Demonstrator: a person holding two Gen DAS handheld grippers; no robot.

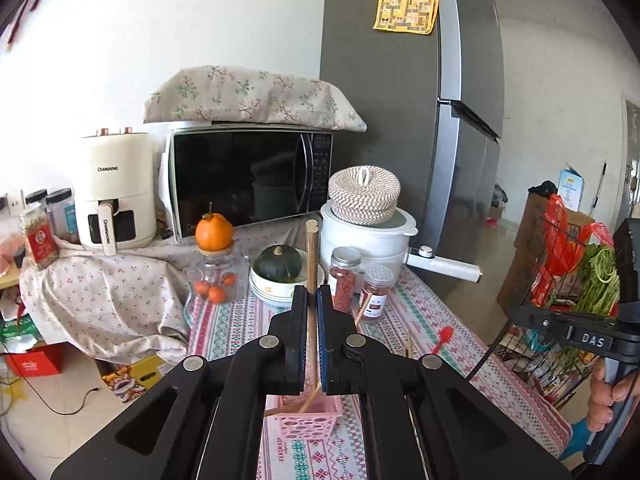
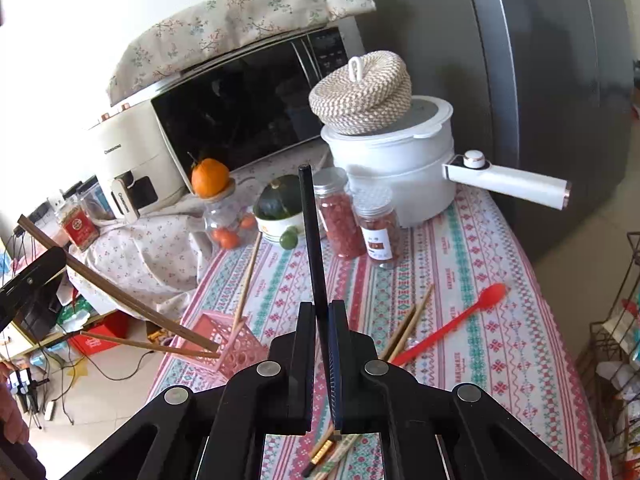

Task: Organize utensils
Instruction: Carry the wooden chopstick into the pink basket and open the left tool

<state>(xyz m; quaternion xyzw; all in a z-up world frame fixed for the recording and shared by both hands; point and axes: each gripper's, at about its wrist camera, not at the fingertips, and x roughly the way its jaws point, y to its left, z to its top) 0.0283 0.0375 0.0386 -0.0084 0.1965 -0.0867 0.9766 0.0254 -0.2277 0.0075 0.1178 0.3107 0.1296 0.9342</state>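
Claws both clenched: left claw [image 1: 312, 294] grips wooden chopsticks [image 1: 312, 256] above pink basket [image 1: 310, 416]; right claw [image 2: 321, 310] grips a black chopstick [image 2: 312, 236] over the counter [image 2: 460, 280].

Left gripper [image 1: 312, 294]: jaws are clamping a wooden chopstick [image 1: 311, 256], which is standing upright past the fingertips.
Basket [image 1: 308, 414]: pink, is sitting on the tablecloth [image 1: 248, 320] just below the jaws; a chopstick is leaning inside it.
Red spoon [image 1: 442, 340]: is lying on the cloth, right of the basket.
Squash [image 1: 279, 263]: is resting in a bowl [image 1: 272, 290] behind the basket.
Jars [image 1: 345, 276]: are standing right of the bowl.
Right gripper [image 1: 592, 336]: is showing at the far right edge, a hand [image 1: 608, 400] gripping its handle.
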